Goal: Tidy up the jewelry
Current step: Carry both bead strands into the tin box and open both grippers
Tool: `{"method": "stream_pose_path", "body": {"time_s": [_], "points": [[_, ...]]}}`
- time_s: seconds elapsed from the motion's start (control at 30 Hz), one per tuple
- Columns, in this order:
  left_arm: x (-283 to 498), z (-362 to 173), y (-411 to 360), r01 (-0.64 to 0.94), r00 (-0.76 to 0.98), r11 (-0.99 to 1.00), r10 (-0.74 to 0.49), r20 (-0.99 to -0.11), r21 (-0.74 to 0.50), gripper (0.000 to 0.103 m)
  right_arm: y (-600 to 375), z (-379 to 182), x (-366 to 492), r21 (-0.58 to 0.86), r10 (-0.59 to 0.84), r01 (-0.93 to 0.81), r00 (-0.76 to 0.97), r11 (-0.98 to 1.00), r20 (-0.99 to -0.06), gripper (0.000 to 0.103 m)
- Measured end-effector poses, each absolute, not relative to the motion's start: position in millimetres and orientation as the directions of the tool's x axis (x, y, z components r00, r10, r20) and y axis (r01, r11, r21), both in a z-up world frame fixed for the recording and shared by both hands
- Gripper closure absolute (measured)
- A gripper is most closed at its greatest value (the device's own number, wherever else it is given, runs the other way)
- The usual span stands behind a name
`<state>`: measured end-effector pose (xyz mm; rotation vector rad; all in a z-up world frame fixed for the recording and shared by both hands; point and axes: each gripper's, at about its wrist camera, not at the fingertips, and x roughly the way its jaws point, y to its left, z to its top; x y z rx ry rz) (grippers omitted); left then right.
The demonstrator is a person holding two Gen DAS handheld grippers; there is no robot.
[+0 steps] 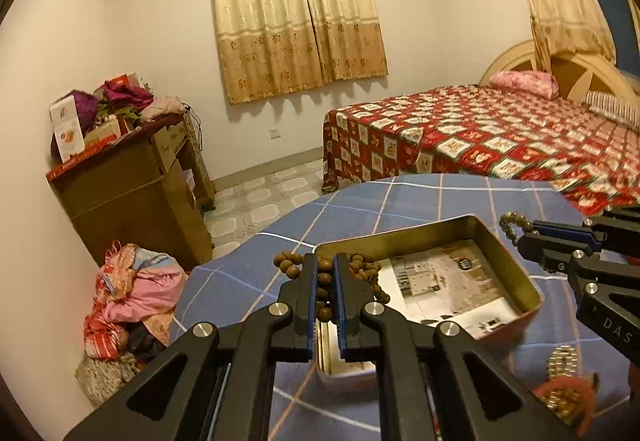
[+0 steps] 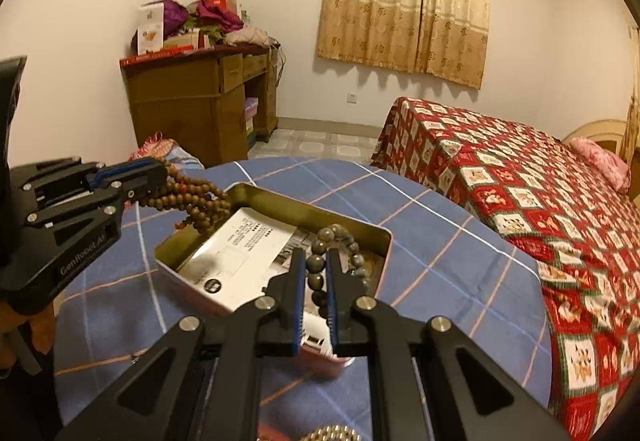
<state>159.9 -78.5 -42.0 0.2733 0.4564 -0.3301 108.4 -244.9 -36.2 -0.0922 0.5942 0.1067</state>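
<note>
A gold-lined tin box [image 1: 516, 261] with printed paper inside sits on the blue checked table; it also shows in the right wrist view [image 2: 248, 195]. My left gripper [image 1: 325, 261] is shut on a brown wooden bead string [image 1: 324, 283], which hangs over the tin's left end. In the right wrist view the left gripper [image 2: 160, 177] holds the brown beads [image 2: 192, 201] above the tin's corner. My right gripper [image 2: 316, 255] is shut on a grey-brown bead bracelet [image 2: 332, 237] over the tin's right end. In the left wrist view the right gripper [image 1: 524, 237] holds the bracelet [image 1: 510, 223].
More jewelry, a gold beaded piece and a red ring [image 1: 564, 389], lies on the blue checked cloth [image 1: 400, 201] near the front right. A bed with a red quilt [image 2: 520, 181] stands to the right. A wooden desk [image 2: 200, 97] with clutter is at the back left.
</note>
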Motion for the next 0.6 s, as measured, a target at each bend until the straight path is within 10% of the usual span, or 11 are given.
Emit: {"method": "stream_pose_path", "body": {"time_s": [0.37,0.5,0.6], "points": [[192,-76,-91,0.320,0.844,0.912,-0.151,-0.515,0.256,0.095,-242,-65,145,-0.113,-0.009,-0.078,0.784,0.991,-0.620,0.090],[195,-87,-97,0.317,0.836,0.897,-0.112,-0.537,0.308,0.093,-242,-69,143,-0.148,-0.049,-0.052,0.794,0.988,-0.606,0.037],[195,-95,-94,0.309,0.827,0.902,-0.098,-0.554,0.301,0.078,-236,-68,138,-0.201,-0.078,-0.052,0.805,0.978,-0.588,0.033]]}}
